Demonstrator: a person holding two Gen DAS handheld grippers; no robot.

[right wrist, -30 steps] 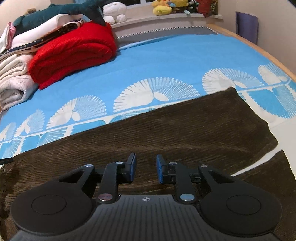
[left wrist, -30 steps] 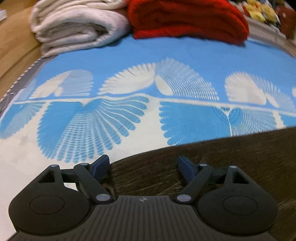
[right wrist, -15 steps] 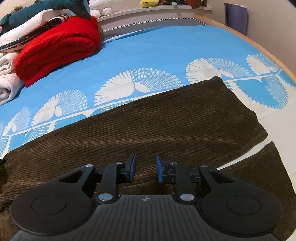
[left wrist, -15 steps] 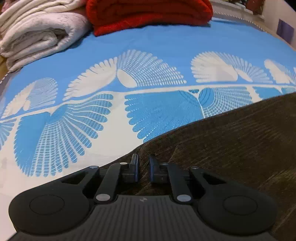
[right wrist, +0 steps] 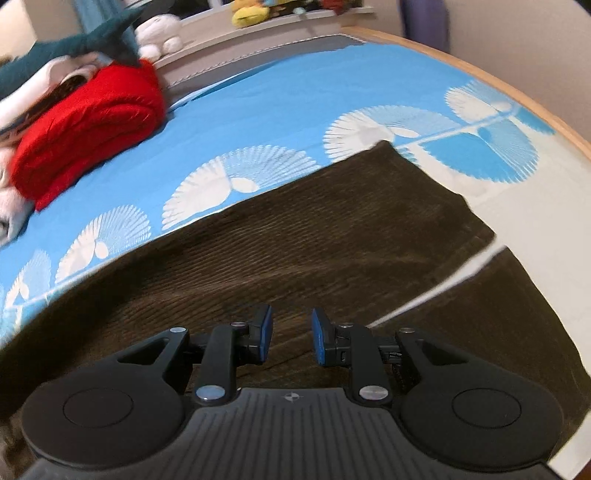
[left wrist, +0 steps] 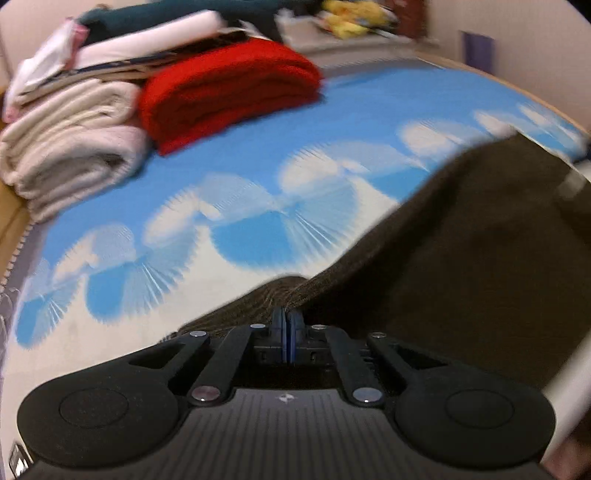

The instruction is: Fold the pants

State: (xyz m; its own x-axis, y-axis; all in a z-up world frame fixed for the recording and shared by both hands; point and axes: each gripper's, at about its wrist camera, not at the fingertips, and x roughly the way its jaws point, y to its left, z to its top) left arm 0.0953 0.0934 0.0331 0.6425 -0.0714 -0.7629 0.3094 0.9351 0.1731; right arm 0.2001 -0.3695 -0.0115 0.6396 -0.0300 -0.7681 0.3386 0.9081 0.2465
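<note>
The left gripper (left wrist: 287, 325), clamped on the brown pants (left wrist: 461, 266), lifts 1 edge for folding, while the right gripper (right wrist: 288, 338), narrow and empty, hovers above the cloth; next, carry the edge across.

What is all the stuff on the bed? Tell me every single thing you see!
pants: one, dark brown corduroy, spread across the near bedspread, one end lifted.
bedspread: one, blue with white fan shapes, covers the bed.
red blanket: one, folded, far left of bed.
cream blankets: folded stack, left of the red one.
plush shark: one, teal, atop the pile.
white plush: one, on the ledge behind.
yellow plush toys: a few, blurred, same ledge.
left hand-held gripper: black, blue pads, pinching the pants.
right hand-held gripper: black, open over the pants.
</note>
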